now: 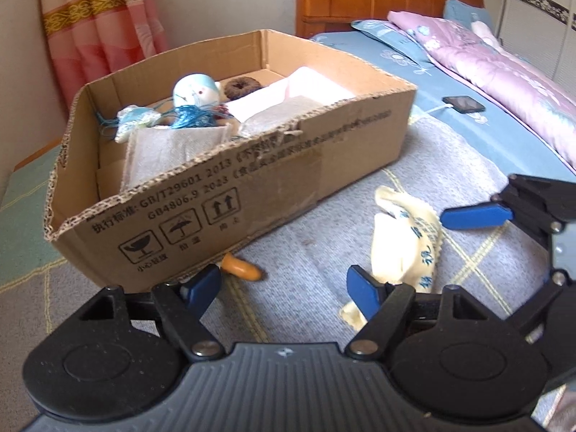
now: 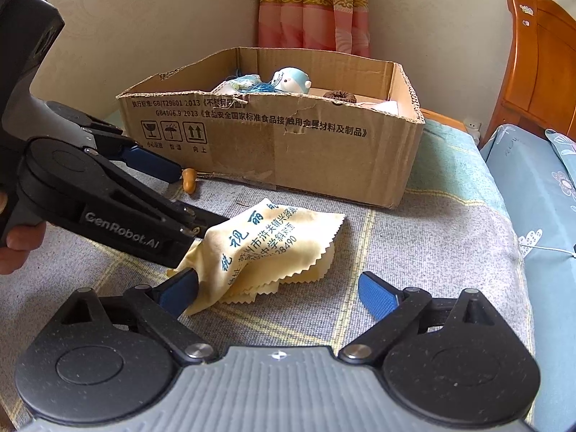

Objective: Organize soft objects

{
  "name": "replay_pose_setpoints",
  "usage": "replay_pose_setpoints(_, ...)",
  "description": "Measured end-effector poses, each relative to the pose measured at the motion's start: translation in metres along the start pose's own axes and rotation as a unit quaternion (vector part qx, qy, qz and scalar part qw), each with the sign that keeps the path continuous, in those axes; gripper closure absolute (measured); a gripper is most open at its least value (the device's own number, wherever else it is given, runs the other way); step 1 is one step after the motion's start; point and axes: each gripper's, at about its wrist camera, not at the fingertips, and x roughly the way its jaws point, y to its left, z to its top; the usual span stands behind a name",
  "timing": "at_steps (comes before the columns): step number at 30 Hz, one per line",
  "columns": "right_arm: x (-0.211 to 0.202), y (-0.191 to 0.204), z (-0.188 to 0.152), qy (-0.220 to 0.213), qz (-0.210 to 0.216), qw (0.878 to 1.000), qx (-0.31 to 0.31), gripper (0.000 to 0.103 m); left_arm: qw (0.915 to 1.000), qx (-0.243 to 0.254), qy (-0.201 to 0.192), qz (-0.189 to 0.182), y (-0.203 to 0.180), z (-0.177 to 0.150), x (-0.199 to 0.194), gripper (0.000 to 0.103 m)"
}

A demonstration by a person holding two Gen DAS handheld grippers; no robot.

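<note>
The left gripper (image 1: 284, 284) sits at six o'clock with its blue-padded jaws apart and nothing pressed between them. A crumpled yellow cloth (image 1: 403, 241) with blue print lies on the grey checked blanket (image 1: 450, 151) at about four o'clock, touching the right-hand pad. The right gripper (image 1: 478, 212) reaches in from three o'clock, one blue finger just beside the cloth. A cardboard box (image 1: 273, 187) fills the centre toward ten o'clock, holding a pale blue plush toy (image 1: 196, 90), a brown ring (image 1: 242, 88) and folded cloths (image 1: 169, 151). A small orange object (image 1: 242, 268) lies at the box's near wall.
</note>
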Motion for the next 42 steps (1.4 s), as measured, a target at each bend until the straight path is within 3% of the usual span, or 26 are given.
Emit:
replay_pose_setpoints(5, 0.000, 0.000, 0.000, -0.001, 0.000, 1.000, -0.001, 0.003, 0.9995, 0.018, 0.006, -0.026, -0.002, -0.003, -0.007, 0.037)
replay_pose_setpoints(12, 0.001, 0.001, 0.000, -0.001, 0.000, 1.000, -0.002, 0.003, 0.9998, 0.020, 0.000, -0.005, 0.006, -0.002, -0.005, 0.052)
replay_pose_setpoints(14, 0.002, 0.002, 0.000, 0.000, 0.001, 1.000, -0.003, 0.003, 0.9997, 0.024, -0.004, -0.008, 0.006, -0.002, -0.005, 0.066)
replay_pose_setpoints(19, 0.001, 0.008, 0.000, 0.000, 0.006, 1.000, -0.019, 0.003, 0.9995, 0.022, -0.007, -0.019, 0.007, -0.001, -0.006, 0.078)
replay_pose_setpoints(32, 0.017, 0.023, 0.013, -0.022, 0.021, 0.998, -0.059, 0.006, 0.9998, -0.010, -0.013, -0.013, 0.014, -0.006, -0.008, 0.080)
replay_pose_setpoints(36, 0.016, 0.022, 0.017, -0.019, 0.024, 0.999, -0.044, 0.023, 0.9998, -0.012, -0.013, -0.012, 0.014, -0.006, -0.009, 0.081)
replay_pose_setpoints(41, 0.010, 0.024, 0.019, -0.021, 0.012, 0.999, -0.041, 0.059, 0.9997, -0.015, -0.013, -0.013, 0.015, -0.006, -0.010, 0.083)
replay_pose_setpoints(42, 0.008, 0.024, 0.020, -0.021, 0.009, 0.999, -0.040, 0.061, 0.9997, -0.015, -0.013, -0.014, 0.015, -0.007, -0.011, 0.083)
